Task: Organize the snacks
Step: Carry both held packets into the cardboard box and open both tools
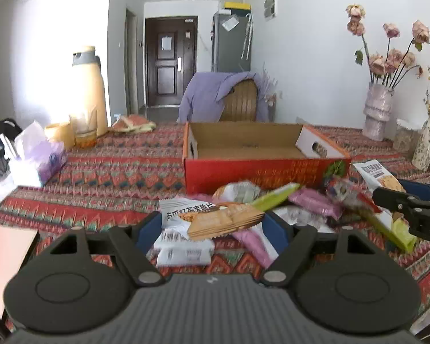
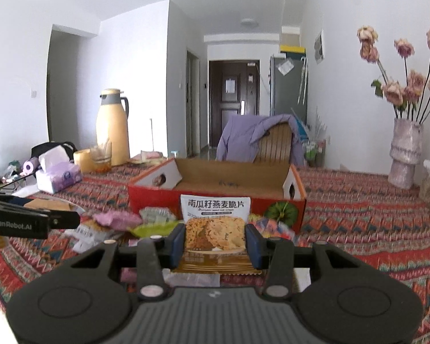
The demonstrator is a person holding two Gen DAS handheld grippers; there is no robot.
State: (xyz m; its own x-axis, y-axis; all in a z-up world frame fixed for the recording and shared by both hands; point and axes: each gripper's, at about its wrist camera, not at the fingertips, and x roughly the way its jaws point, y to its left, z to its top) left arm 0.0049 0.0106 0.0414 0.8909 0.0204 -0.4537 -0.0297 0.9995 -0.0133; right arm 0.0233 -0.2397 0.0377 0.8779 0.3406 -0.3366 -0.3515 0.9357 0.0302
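A red cardboard box [image 1: 261, 172] with an open, bare brown inside stands on the patterned tablecloth; it also shows in the right wrist view [image 2: 215, 203]. A pile of snack packets [image 1: 243, 212] lies in front of it. My left gripper [image 1: 215, 226] is open, its fingers on either side of a white-and-brown oat crisp packet [image 1: 215, 218] in the pile. My right gripper [image 2: 215, 240] is shut on another oat crisp packet [image 2: 215, 223], held upright in front of the box; this gripper shows at the right in the left wrist view [image 1: 410, 206].
A yellow thermos [image 2: 113, 126], a glass cup [image 2: 100, 154] and a purple tissue pack [image 2: 58, 172] stand at the back left. Vases with dried flowers [image 2: 404, 154] stand at the right. A chair with a purple jacket [image 2: 261, 140] is behind the box.
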